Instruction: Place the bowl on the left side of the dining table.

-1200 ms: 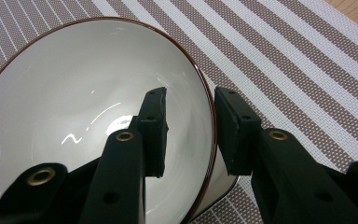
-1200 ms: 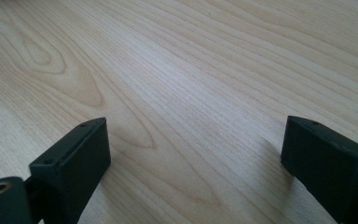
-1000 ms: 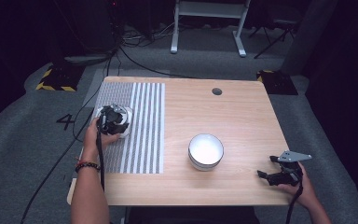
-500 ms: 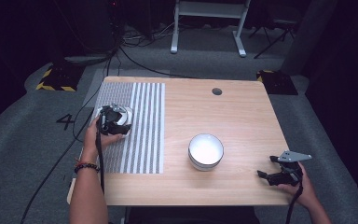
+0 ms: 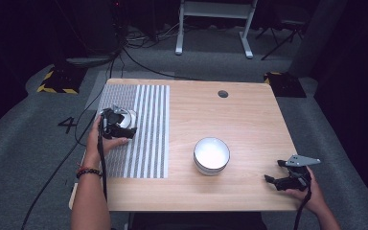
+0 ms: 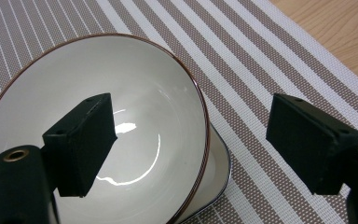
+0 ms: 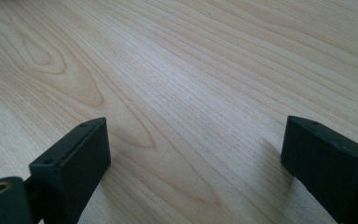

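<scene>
From the high view, the left gripper (image 5: 124, 125) sits at about 9 o'clock on the table (image 5: 249, 120), over the grey-and-white striped placemat (image 5: 148, 143) that covers the table's left part. Right under it is a white bowl with a thin brown rim (image 5: 130, 118), resting on the placemat.

In the left gripper view the same bowl (image 6: 135, 121) fills the left half of the picture, and a 2nd white dish with a dark edge (image 6: 216, 163) peeks out from beneath it at about 5 o'clock, so the bowl seems to be nested in or stacked on that one. The left gripper (image 6: 191, 144) has its jaws spread wide; they have just been opening. One jaw hangs over the inside of the bowl, the other stands outside it over the stripes of the placemat (image 6: 270, 60), with the bowl's rim passing between them. Neither pad presses on the rim, so the bowl is let go.

Another white bowl (image 5: 212, 155) stands alone on the bare wood at about 6 o'clock from the table's middle, well apart from both grippers.

The right gripper (image 5: 275, 179) is held low at the table's near right corner, at about 4 o'clock, with its grey 3-cornered plate on top. In the right gripper view its jaws (image 7: 193, 154) stand wide apart over bare wood grain (image 7: 191, 70), with nothing between them.

A small dark round hole (image 5: 223, 94) shows in the tabletop at about 12 o'clock.
</scene>
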